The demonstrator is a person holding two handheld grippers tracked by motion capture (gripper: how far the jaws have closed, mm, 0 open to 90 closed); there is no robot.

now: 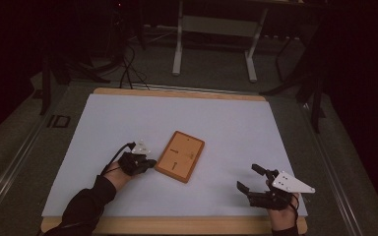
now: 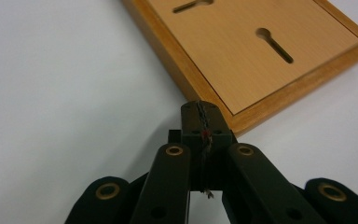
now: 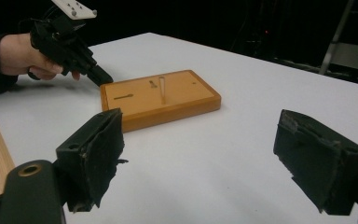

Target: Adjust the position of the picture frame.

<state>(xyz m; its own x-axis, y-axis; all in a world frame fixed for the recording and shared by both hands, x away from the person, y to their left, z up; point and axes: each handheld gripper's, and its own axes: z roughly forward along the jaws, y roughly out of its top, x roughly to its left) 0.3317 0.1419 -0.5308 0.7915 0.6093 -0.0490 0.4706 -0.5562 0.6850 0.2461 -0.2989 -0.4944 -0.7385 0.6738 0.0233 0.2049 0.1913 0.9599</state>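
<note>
The left gripper (image 2: 201, 112), jaws pressed together, touches the edge of the flat rectangular wooden board (image 1: 180, 156) with keyhole slots. The right gripper (image 1: 250, 178), jaws wide apart, hovers over the white tabletop (image 1: 226, 123), well apart from it.

wooden board (image 2: 270, 56) | far corners cut off by frame edge (left gripper view) | keyhole slots partly cropped

The wooden board (image 1: 179, 156) is orange-tan with a darker honey rim and dark keyhole slots. It lies on a white sheet (image 1: 128, 123) over the pale wood bench (image 1: 177, 92). Beside the board, the left tool (image 1: 150, 162) is black with brass-coloured rivets; the right tool (image 1: 250, 178) is black with a grey plate.
</note>
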